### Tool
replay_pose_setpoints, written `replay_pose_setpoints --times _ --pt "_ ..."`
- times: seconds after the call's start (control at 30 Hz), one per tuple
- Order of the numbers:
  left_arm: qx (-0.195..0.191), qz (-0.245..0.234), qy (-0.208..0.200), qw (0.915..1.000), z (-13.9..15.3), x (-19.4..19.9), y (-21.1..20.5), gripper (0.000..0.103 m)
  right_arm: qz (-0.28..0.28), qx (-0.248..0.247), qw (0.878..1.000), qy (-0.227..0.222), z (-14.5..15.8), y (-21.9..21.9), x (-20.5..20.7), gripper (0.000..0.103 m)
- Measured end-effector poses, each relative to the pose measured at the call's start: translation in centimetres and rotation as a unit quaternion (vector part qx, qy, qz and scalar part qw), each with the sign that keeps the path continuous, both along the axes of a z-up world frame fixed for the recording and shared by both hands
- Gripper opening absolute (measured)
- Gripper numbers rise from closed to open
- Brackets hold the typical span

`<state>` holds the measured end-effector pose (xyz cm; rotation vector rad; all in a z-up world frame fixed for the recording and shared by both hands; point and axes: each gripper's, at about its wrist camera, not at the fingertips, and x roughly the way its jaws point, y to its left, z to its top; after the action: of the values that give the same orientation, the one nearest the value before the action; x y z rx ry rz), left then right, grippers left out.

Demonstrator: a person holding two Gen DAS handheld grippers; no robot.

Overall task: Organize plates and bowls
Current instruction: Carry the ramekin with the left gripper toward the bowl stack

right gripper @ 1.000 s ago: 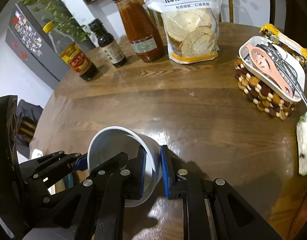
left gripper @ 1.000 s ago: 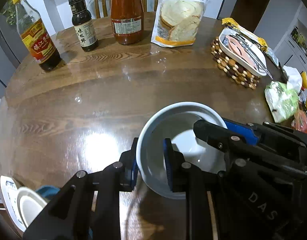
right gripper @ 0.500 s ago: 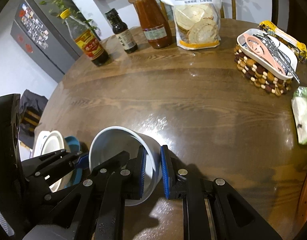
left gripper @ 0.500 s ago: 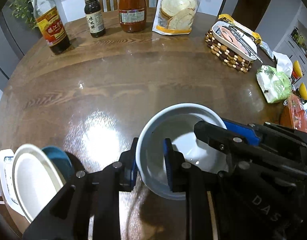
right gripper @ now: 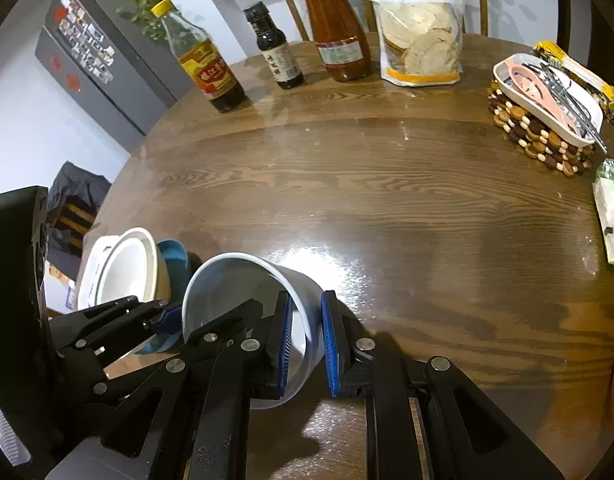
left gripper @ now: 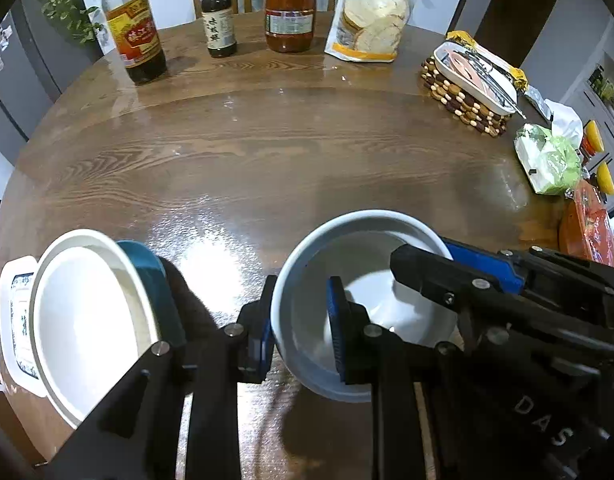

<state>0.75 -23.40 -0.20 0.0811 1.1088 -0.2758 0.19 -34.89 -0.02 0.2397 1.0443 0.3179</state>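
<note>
A white bowl (left gripper: 371, 304) is held above the round wooden table (left gripper: 287, 152) by both grippers. My left gripper (left gripper: 301, 332) is shut on its near-left rim. My right gripper (right gripper: 307, 340) is shut on its right rim, and the bowl (right gripper: 243, 280) tilts to the left in the right wrist view. At the table's left edge stand a white plate (left gripper: 87, 320), a blue bowl (left gripper: 155, 280) behind it and a white rectangular dish (left gripper: 11, 312). They also show in the right wrist view: plate (right gripper: 131, 268), blue bowl (right gripper: 175, 256).
At the back stand a vinegar bottle (left gripper: 135, 36), a dark sauce bottle (left gripper: 217, 20), a red sauce jar (left gripper: 289, 12) and a flour bag (left gripper: 375, 12). At the right are a cutlery dish on a beaded trivet (left gripper: 471, 88) and a green packet (left gripper: 547, 160).
Both grippers have pulled back and left with the bowl between them. The plate, blue bowl and dish at the left edge have come much more into view. The grips are unchanged.
</note>
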Motion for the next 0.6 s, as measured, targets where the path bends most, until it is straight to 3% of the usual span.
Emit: replay_pose_setpoints --times 0.6 --pt "0.005 0.024 0.006 0.9997 -0.5 -1.6 0.6 0.023 0.021 0.007 1.000 -0.001 -0.5 0.8 -1.2 0.017"
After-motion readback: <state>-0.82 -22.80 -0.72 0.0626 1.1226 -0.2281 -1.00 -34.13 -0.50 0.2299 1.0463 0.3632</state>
